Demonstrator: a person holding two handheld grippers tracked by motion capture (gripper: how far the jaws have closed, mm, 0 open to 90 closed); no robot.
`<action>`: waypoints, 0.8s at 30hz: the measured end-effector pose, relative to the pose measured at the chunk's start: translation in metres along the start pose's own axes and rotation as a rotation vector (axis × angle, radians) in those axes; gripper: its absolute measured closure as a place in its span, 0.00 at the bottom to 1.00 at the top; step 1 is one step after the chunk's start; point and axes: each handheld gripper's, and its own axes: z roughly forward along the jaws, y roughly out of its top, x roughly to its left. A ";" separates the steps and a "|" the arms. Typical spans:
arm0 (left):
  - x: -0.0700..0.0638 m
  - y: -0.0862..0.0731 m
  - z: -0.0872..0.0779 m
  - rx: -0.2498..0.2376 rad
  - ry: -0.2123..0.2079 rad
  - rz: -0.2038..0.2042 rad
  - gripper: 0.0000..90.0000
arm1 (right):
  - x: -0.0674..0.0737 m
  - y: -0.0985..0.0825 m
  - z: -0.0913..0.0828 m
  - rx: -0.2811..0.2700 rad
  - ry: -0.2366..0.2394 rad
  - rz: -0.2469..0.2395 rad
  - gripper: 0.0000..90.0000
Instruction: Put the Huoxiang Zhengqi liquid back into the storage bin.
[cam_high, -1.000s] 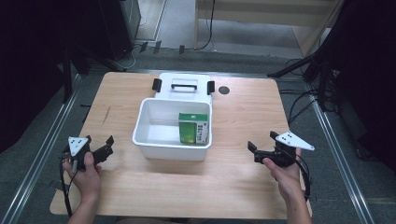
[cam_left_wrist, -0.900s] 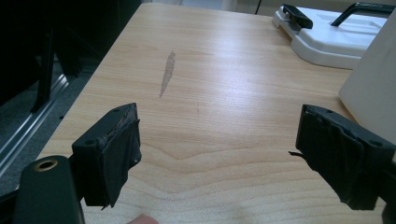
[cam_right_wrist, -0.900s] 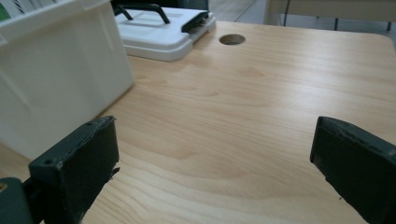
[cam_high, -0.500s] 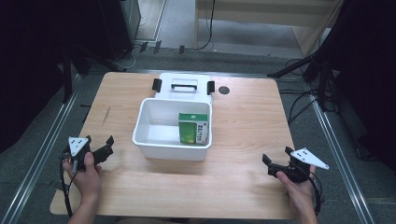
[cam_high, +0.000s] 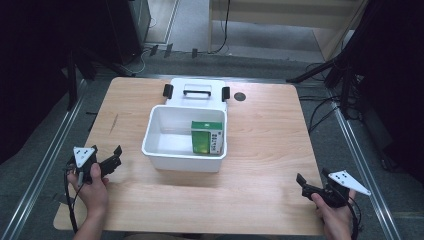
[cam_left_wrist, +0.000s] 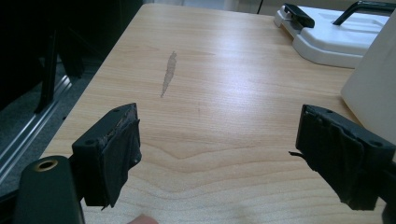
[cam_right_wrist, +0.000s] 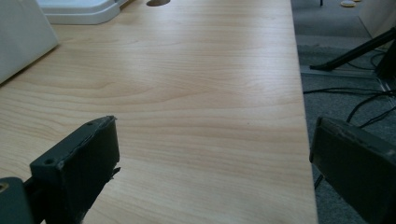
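The green box (cam_high: 207, 137) stands upright inside the white bin (cam_high: 155, 152), pressed toward the bin's right end and close against its near wall, with its long axis running up out of the bin. Behind the bin, its white lid (cam_high: 200, 92) lies flat on the worktop (cam_high: 265, 135) with the black handle up.

The left tool (cam_high: 112, 161) rests low at the near left of the worktop, jaws spread wide and holding nothing; in the left gripper view its pads (cam_left_wrist: 119, 144) frame bare wood, with the bin's wall (cam_left_wrist: 373, 88) just off to the tool's right and ahead. From this tool the box lies forward and to the right, on the far side of the bin's empty left half.

The right tool (cam_high: 306, 184) sits near the front right corner of the worktop, also gaping and empty; in the right gripper view its jaws frame plain wood and the worktop's right edge, with the bin's corner (cam_right_wrist: 21, 39) far ahead on the left. From this tool the box lies forward and to the left, with open worktop between.

The left tool is nearer the bin itself, but the box sits at the end of the bin that faces the right tool, so the two reaches look roughly alike; I judge the right one has the more direct line. Either way the approach would need to come down from above the rim, jaws set across the box's narrow faces
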 end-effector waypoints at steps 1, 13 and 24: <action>0.000 0.000 0.000 0.000 0.000 -0.001 0.17 | -0.001 -0.001 -0.001 -0.001 -0.002 0.003 0.02; 0.000 0.000 0.001 0.010 0.001 -0.002 0.17 | -0.009 -0.011 -0.011 -0.056 -0.029 0.053 0.02; 0.000 0.001 0.001 0.014 0.001 -0.001 0.17 | -0.004 -0.012 -0.005 -0.023 -0.058 0.018 0.03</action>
